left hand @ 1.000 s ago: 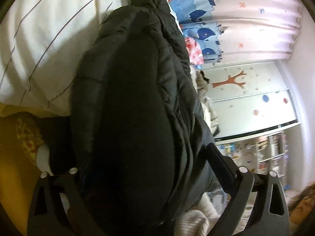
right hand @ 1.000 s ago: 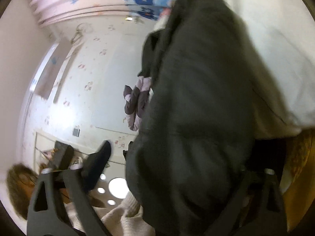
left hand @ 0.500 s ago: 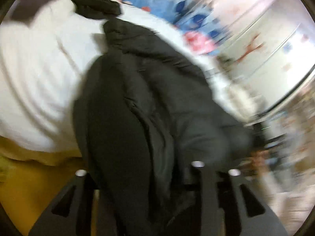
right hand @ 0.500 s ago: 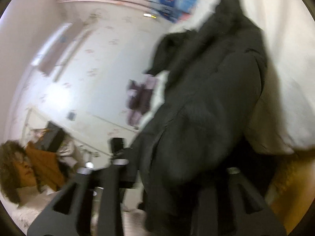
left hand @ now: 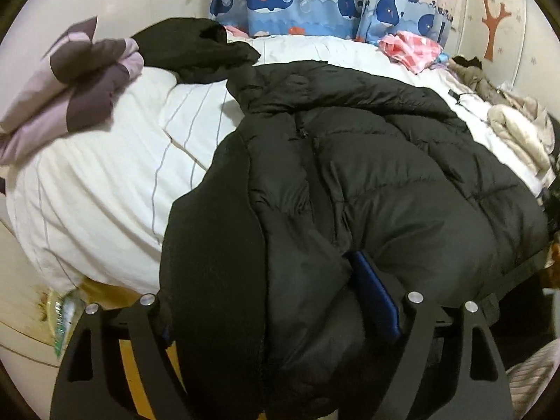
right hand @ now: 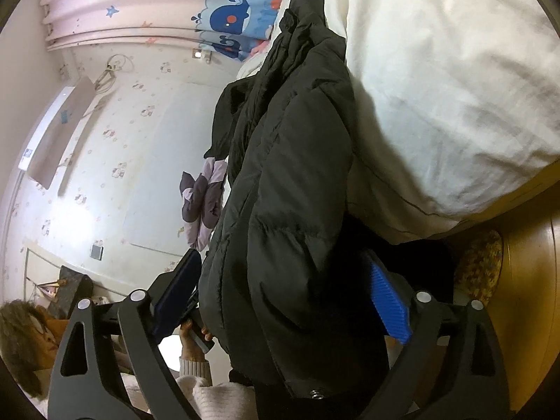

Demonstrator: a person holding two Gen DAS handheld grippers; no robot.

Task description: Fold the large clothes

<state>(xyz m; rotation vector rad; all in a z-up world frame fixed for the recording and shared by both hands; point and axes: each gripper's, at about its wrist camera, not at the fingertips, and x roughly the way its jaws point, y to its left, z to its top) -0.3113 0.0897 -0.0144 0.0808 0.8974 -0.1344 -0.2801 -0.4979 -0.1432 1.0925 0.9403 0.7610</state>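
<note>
A large black puffer jacket [left hand: 367, 161] lies spread over the white bed [left hand: 105, 182], its near edge hanging off the mattress. My left gripper [left hand: 276, 311] is shut on that near edge; thick fabric bulges between the blue pads [left hand: 376, 297]. In the right wrist view the jacket [right hand: 290, 182] hangs down along the bed side. My right gripper [right hand: 283, 294] is shut on a thick fold of it, with blue pads [right hand: 388, 301] on both sides.
A purple patterned pillow [left hand: 59, 80] and another black garment [left hand: 196, 49] lie at the bed's far left. Pink cloth [left hand: 409, 49] and beige clothes [left hand: 514, 129] lie at the right. Whale curtains [left hand: 315, 0] hang behind. The wooden bed frame [right hand: 525, 280] is below.
Both grippers swung with the jacket. The left view turned from looking along the hanging jacket to facing the bed, where the jacket now lies spread out flatter.
</note>
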